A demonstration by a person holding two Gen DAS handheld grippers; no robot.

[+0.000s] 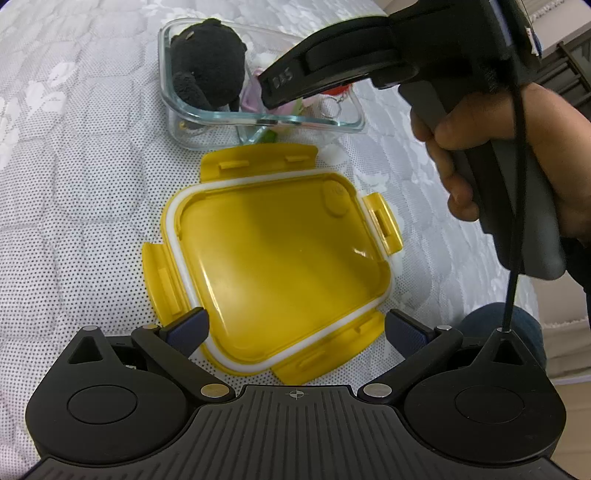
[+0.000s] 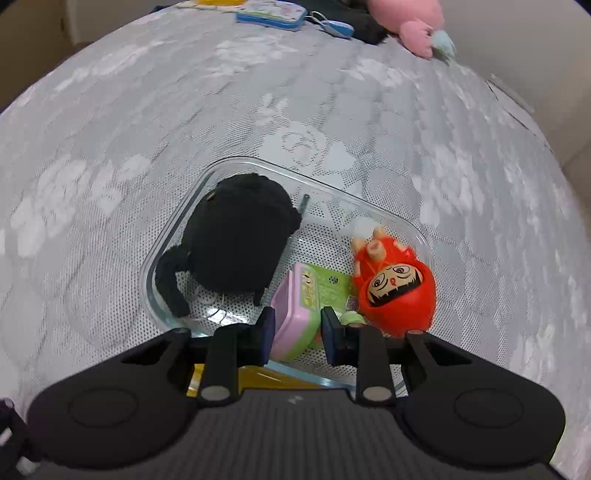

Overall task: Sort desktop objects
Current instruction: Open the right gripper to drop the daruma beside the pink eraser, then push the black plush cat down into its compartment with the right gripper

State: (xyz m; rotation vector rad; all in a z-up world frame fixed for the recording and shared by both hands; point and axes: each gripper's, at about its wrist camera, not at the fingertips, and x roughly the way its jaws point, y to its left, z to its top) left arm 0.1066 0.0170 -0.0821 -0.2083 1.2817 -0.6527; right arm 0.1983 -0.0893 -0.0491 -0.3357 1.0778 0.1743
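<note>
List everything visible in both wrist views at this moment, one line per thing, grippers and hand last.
glass container: 1, clear, on the lace cloth, lid off
black plush toy: 1, black, inside the container, left part
red doll figure: 1, red-orange, inside the container, right part
pink case: 1, pink with green top, inside, between the right gripper's fingers
yellow lid: 1, yellow, white seal, beside the container
pink plush: 1, far edge
blue keychain items: far edge
left gripper: open over the lid
right gripper: partly open
right hand: holding its handle
</note>
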